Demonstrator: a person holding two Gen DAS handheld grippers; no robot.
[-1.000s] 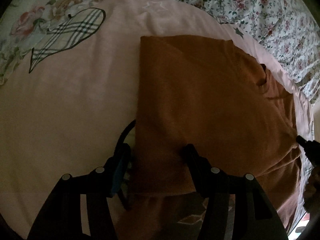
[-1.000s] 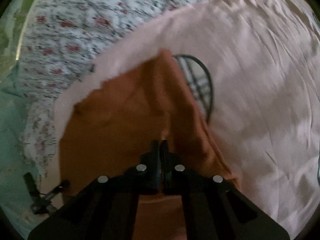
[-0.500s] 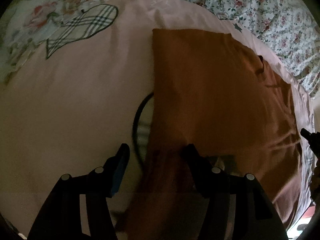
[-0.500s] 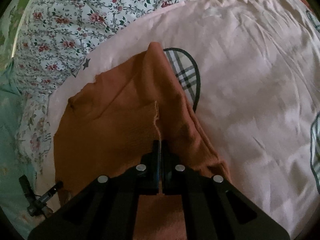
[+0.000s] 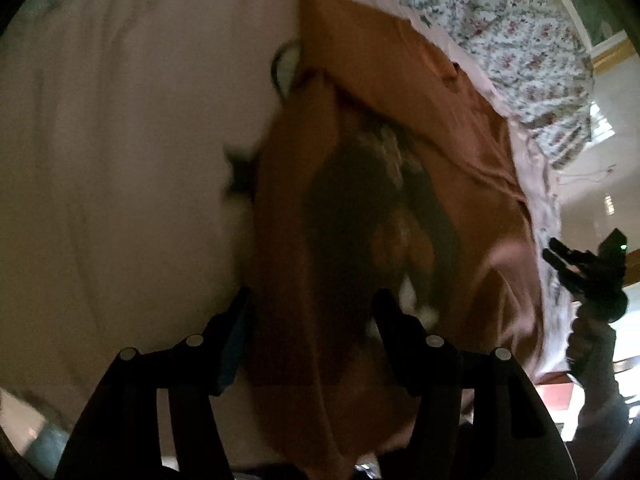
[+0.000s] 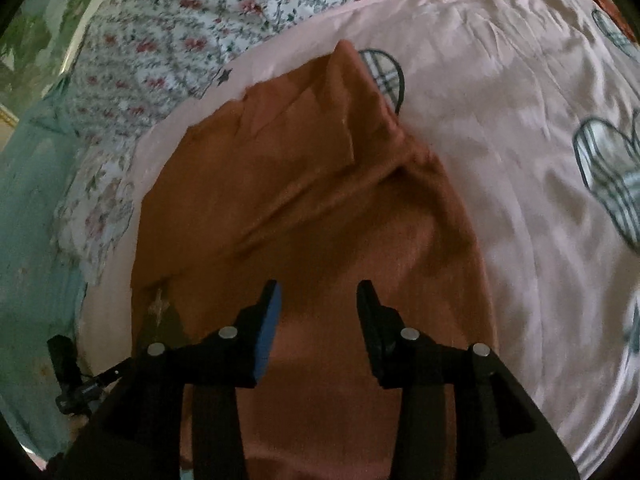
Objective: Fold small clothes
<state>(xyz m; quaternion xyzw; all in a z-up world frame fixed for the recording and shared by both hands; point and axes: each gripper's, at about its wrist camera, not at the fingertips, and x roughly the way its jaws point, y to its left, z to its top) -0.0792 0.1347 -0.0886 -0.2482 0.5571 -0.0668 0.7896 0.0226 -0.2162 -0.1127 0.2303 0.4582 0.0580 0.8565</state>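
orange top half folded on the pink sheet, both grippers spread

your left gripper [image 5: 314, 312] has its fingers spread wide, and the orange top [image 5: 400, 128] runs up between them through the middle of the left wrist view. the cloth there is bunched and blurry, with a dark printed patch [image 5: 360, 216] showing mid frame, so i can't tell whether either finger actually touches the fabric. the far edge of the top lies flat toward the upper right of that frame, on the pink sheet [image 5: 120, 140]. at the right edge you can see your right gripper [image 5: 588, 268] as a dark shape, well apart from the top.

in the right wrist view your right gripper [image 6: 318, 304] is spread open too, nothing between the fingers, hanging over the near part of the orange top [image 6: 320, 184]. the top fills the centre of the frame, with a folded flap lying across its upper part and a ridge running diagonally below it. the pink sheet [image 6: 520, 140] has checked heart patches [image 6: 608, 168] at the right, and the floral bedspread [image 6: 192, 32] sits in the upper left.
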